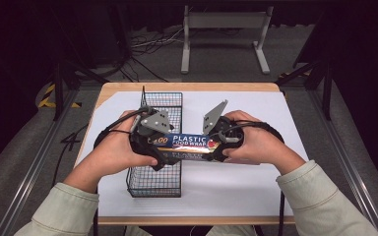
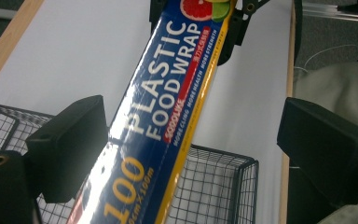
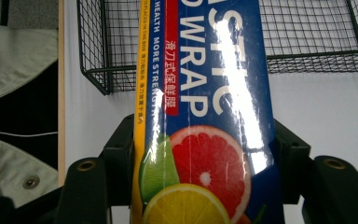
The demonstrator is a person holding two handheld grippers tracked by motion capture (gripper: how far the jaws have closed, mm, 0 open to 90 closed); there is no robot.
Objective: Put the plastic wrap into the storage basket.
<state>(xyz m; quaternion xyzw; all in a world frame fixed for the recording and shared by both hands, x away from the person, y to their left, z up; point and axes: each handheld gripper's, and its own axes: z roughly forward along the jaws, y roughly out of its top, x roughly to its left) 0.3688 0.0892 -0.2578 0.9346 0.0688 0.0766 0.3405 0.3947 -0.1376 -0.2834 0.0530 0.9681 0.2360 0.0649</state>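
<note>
High view: the long blue cardboard box of plastic food wrap (image 1: pixel 189 145) hangs level above the near half of the tabletop (image 1: pixel 256 191), one end over the black wire basket (image 1: pixel 155 184) near the left edge. The right tongs (image 1: pixel 215 147) clamp its right end; the left tongs (image 1: pixel 152 147) sit at its left end. Hands and grey plates hide both contact areas here.

Left gripper view: the left tongs (image 2: pixel 186 140) stand wide open. The box (image 2: pixel 168 107) touches one jaw; the other stands well apart. Risk: the box is held at one end only, so it could pivot or slip on its glossy film.

Right gripper view: the right tongs (image 3: pixel 205 158) are shut on the box (image 3: pixel 205 93). The far end is cut off, so clearance to the basket (image 3: pixel 307 42) rim cannot be judged.
</note>
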